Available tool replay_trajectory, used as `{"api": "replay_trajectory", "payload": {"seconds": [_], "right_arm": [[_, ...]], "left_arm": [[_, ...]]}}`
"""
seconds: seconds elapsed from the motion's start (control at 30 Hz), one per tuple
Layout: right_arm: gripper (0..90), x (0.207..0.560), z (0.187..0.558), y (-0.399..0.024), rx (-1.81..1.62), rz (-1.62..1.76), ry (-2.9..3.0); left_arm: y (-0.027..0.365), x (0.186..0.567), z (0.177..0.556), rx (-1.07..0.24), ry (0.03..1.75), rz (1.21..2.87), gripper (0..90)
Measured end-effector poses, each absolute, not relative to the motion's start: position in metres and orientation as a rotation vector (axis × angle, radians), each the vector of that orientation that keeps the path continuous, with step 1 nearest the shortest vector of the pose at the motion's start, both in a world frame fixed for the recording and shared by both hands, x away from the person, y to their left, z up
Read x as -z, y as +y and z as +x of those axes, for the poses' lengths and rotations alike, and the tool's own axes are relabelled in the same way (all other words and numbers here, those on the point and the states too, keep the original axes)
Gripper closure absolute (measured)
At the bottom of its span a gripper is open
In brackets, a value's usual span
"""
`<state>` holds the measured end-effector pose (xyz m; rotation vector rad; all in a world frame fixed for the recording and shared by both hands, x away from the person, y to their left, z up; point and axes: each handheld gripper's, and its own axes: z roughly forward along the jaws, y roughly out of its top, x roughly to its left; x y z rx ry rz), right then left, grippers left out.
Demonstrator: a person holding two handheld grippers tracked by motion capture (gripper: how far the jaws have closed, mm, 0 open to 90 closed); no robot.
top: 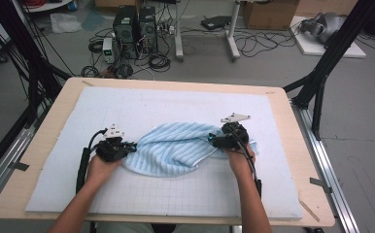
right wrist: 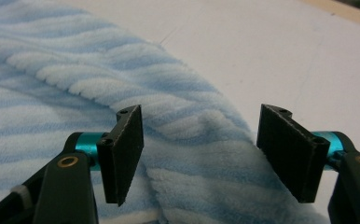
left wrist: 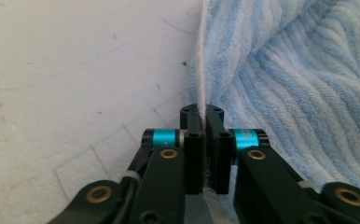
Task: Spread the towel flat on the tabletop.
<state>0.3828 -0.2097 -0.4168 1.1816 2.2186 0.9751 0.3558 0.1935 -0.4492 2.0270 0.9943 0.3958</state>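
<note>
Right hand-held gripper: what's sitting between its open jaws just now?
A raised fold of the blue striped towel lies between the right hand-held gripper jaws, untouched by either pad, in the right gripper view.
</note>
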Motion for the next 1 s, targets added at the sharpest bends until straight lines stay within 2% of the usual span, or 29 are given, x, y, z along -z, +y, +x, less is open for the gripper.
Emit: {"api": "replay_trajectory", "payload": {"seconds": [0.07,0.17,0.4,0.77,1.0], "right_arm": [[33.0,0.421,0.385,-0.209,-0.959,1.185,2.253],[43.9,0.427,0.386,-0.211,-0.943,1.186,2.327],[77.9,0.427,0.379,-0.214,-0.931,1.169,2.439],[80.7,0.431,0.34,-0.212,-1.037,1.007,2.495],[80.8,0.429,0.318,-0.195,-1.12,0.889,2.569]], "left_arm": [[0.194,0.45,0.361,-0.401,1.011,2.002,87.5],[0.2,0.447,0.373,-0.387,1.044,1.979,87.8],[0.208,0.429,0.403,-0.369,1.085,1.902,87.8],[0.207,0.433,0.432,-0.392,1.056,1.893,87.7],[0.206,0.435,0.444,-0.415,1.074,1.878,87.6]]}}
